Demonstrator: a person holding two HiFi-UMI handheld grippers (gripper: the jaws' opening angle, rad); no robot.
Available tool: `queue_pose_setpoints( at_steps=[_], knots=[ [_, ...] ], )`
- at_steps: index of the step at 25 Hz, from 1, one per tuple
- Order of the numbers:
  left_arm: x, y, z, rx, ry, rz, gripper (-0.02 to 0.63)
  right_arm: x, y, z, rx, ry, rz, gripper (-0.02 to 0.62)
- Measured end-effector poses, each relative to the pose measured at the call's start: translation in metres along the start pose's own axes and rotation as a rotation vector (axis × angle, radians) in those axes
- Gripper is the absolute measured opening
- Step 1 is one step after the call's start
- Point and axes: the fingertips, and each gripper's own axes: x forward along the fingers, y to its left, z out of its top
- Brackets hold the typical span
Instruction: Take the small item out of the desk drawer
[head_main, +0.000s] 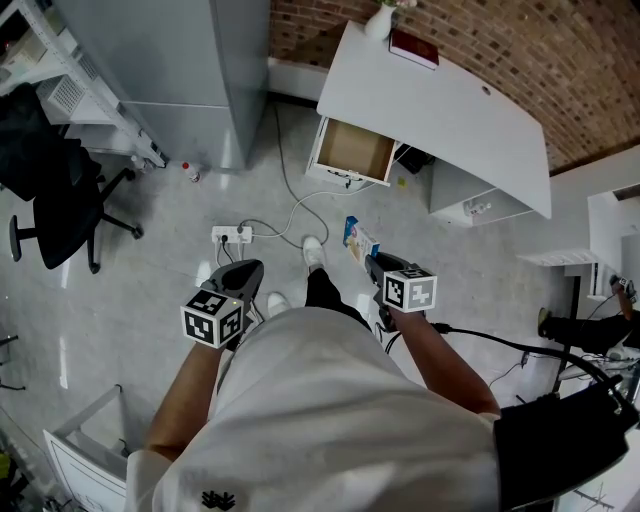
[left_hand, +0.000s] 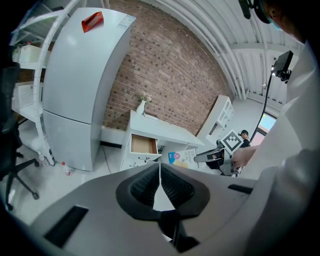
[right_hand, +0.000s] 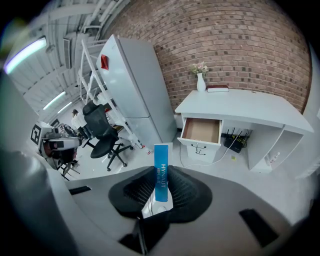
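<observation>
Clamped between the pads of my right gripper (right_hand: 161, 176) is the small item, a thin blue-edged box (right_hand: 161, 157). It's pinched low down, so most of it stands clear above the jaws. Left gripper (left_hand: 160, 169): jaws together, nothing in them, riding idle beside me. Looking down, the box is out over the floor in front of my shoes (head_main: 313, 250), well apart from the desk (head_main: 450, 110). The desk drawer (right_hand: 202, 131) hangs open and shows only its bare brown bottom. So the taking-out looks done to me, and what's left is not losing the thing.

Where could it go wrong? Grip first. I've got the box by its thin faces near one end, and it looks like light card. A quick swing of my arm could let it pivot in the pads or slide out, and squeezing harder would likely crush it.

Second, the floor. A white power strip (head_main: 231, 234) and its cable (head_main: 300, 203) lie just ahead of my feet, and a careless step there could catch a toe and jolt the box loose.

Third, that open drawer juts out from the desk front. If I go past it, I could knock it with a leg or with either gripper.
</observation>
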Motion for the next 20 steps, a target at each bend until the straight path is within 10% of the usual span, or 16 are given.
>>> queue_pose_setpoints(
  at_steps=[20],
  knots=[
    [0.007, 0.0098, 0.0021, -0.015, 0.014, 0.002, 0.025, 0.0094, -0.0084, 0.0074, 0.002, 0.012, -0.004, 0.101]
  ],
)
